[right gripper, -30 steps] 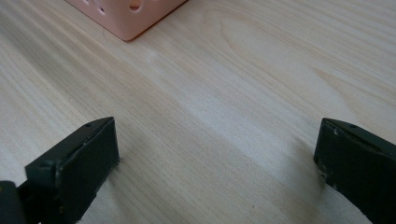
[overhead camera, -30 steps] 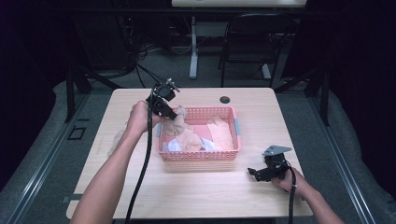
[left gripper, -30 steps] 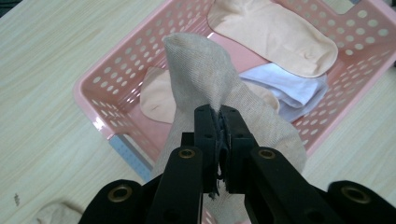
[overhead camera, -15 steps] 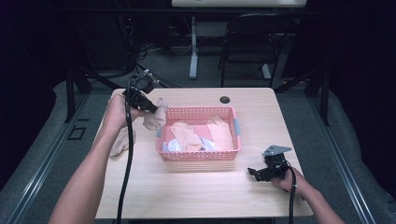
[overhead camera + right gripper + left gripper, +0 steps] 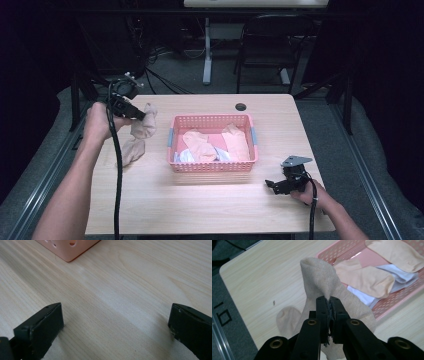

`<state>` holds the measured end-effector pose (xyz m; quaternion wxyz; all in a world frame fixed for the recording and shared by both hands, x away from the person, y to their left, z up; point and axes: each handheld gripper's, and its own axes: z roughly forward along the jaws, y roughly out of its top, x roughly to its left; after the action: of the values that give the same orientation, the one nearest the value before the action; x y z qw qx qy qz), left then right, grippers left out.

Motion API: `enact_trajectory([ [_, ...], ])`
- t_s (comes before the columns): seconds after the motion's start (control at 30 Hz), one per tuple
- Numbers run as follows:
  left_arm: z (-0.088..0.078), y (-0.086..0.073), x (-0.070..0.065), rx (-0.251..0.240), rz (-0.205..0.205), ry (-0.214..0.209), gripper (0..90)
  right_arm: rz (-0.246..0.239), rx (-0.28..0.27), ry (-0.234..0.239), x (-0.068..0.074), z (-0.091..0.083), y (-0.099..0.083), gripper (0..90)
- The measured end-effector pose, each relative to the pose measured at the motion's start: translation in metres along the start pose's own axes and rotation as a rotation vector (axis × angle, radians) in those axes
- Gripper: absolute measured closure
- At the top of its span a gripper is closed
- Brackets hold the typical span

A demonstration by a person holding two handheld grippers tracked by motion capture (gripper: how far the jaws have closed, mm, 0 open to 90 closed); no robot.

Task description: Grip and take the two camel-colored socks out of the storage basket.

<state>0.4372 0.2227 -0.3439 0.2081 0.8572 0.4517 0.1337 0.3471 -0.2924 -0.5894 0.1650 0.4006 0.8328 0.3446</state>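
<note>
Hanging from the left gripper (image 5: 141,116), a beige knitted sock (image 5: 138,135) is pinched between jaws clenched on its fabric, left of the pink perforated plastic basket (image 5: 212,167), its lower end reaching the pale wooden table (image 5: 200,210). The left gripper view brings out what the high view blurs: the jaws (image 5: 329,312) bite a fold in the sock (image 5: 322,282), and a rounded part of it lies on the wood below. It also shows peach socks (image 5: 367,277) and a white cloth (image 5: 397,280) inside the basket (image 5: 342,250). The right gripper (image 5: 276,184) rests low near the table's front right edge, released, its jaws wide apart over bare wood in the right gripper view (image 5: 116,322), with a basket corner (image 5: 67,250) ahead. Bare tabletop lies before the basket and along the left edge.
</note>
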Motion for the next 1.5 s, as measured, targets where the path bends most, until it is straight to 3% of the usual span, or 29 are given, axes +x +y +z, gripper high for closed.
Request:
enact_trajectory([
  [0.5,0.022,-0.055,0.036,0.021,-0.116,-0.013,86.6,-0.001,-0.004,0.004,0.000,0.000,0.000,0.0],
  [1.0,0.070,-0.084,0.039,0.080,-0.168,-0.053,86.5,0.000,-0.003,0.003,0.000,0.000,0.000,0.0],
  [1.37,0.129,-0.101,0.036,0.132,-0.218,-0.085,86.1,0.000,-0.004,0.003,0.000,0.000,0.000,0.0],
  [1.5,0.142,-0.104,0.035,0.141,-0.236,-0.094,81.9,0.000,-0.004,0.003,0.000,0.000,0.000,0.0],
])
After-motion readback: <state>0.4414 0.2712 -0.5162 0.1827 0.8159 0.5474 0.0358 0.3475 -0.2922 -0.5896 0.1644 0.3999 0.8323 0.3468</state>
